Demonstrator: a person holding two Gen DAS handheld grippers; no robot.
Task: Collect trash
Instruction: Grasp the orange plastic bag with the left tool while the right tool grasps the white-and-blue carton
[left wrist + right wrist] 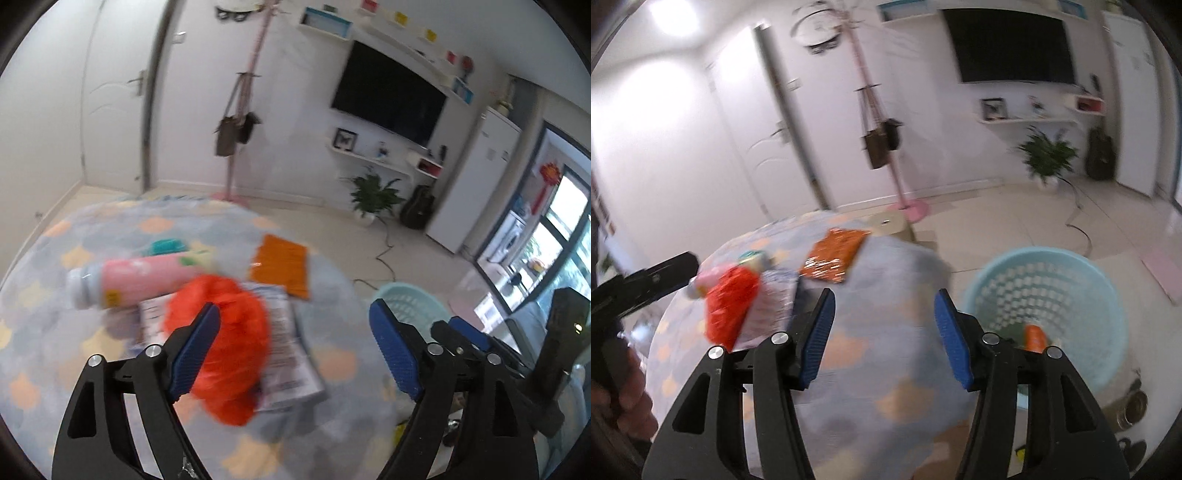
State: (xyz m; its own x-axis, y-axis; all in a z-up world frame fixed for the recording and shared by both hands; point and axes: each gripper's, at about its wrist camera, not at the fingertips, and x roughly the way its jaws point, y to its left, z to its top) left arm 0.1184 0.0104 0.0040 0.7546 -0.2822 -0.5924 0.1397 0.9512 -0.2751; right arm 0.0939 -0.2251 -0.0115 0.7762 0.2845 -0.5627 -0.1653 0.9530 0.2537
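Trash lies on a table with a blue patterned cloth (74, 350): a crumpled red plastic bag (232, 347), a pink bottle (144, 277) on its side, a white printed wrapper (288, 354), an orange snack packet (280, 264) and a teal item (166, 246). My left gripper (295, 350) is open just above the red bag, its left finger in front of it. My right gripper (884, 339) is open and empty over the cloth (879, 369). The red bag (729, 308), wrapper (772, 306) and orange packet (834, 254) lie to its left. A light blue basket (1100, 295) on the floor holds an orange item (1034, 338).
The basket (406, 302) stands by the table's right side. A pink coat stand (240, 110) with bags, a potted plant (373, 199), a wall TV (388, 92), a fridge (476, 184) and a floor cable (384, 258) lie beyond. A metal bowl (1132, 408) sits on the floor.
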